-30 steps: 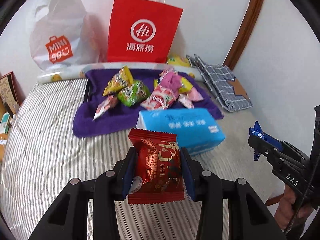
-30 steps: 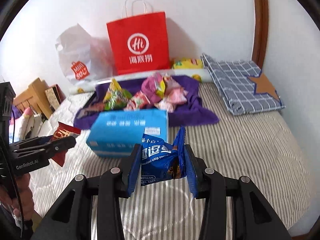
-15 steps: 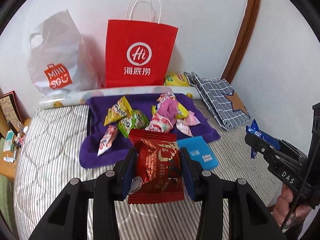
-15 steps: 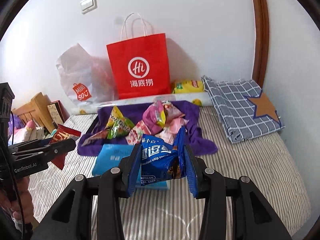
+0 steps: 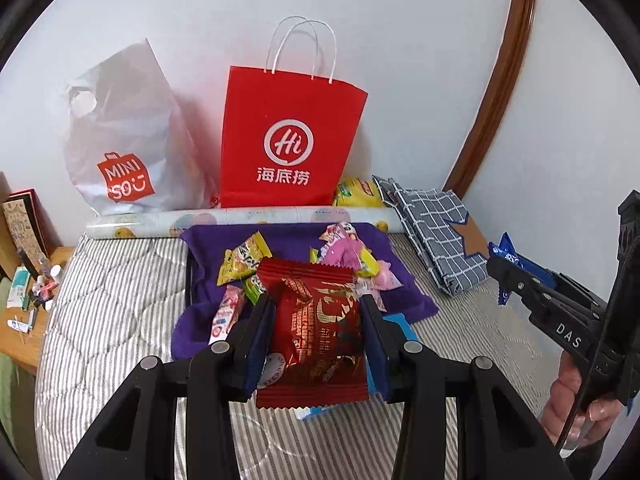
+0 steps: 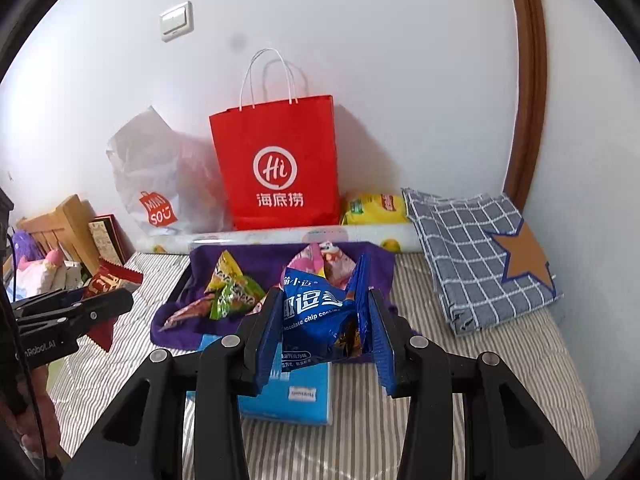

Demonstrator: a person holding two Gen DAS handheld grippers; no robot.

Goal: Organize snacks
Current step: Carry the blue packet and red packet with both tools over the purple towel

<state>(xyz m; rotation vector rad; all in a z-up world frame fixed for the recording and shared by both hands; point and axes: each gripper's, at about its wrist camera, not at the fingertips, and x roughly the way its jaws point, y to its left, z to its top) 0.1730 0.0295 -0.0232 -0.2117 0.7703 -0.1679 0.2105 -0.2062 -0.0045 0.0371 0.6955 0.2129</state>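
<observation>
My left gripper (image 5: 316, 320) is shut on a red snack packet (image 5: 316, 336), held above the striped bed. My right gripper (image 6: 322, 316) is shut on a blue chocolate chip cookie packet (image 6: 316, 312); it also shows in the left wrist view (image 5: 506, 256). Several loose snacks (image 6: 230, 292) lie on a purple towel (image 6: 260, 256) beyond both grippers. A red paper bag (image 5: 288, 144) stands upright against the wall behind the towel. A blue tissue pack (image 6: 296, 392) lies on the bed under the grippers.
A white Miniso plastic bag (image 5: 120, 152) leans left of the red bag. A rolled patterned sheet (image 5: 240, 218) lies along the wall. A folded grey checked cloth (image 6: 480, 248) lies right. A yellow packet (image 6: 374, 208) sits behind it. A wooden side table (image 5: 28, 300) with clutter stands left.
Both grippers have risen and pulled back with their packets; the towel and tissue pack sit lower and smaller in view, and more wall shows above the red bag.
</observation>
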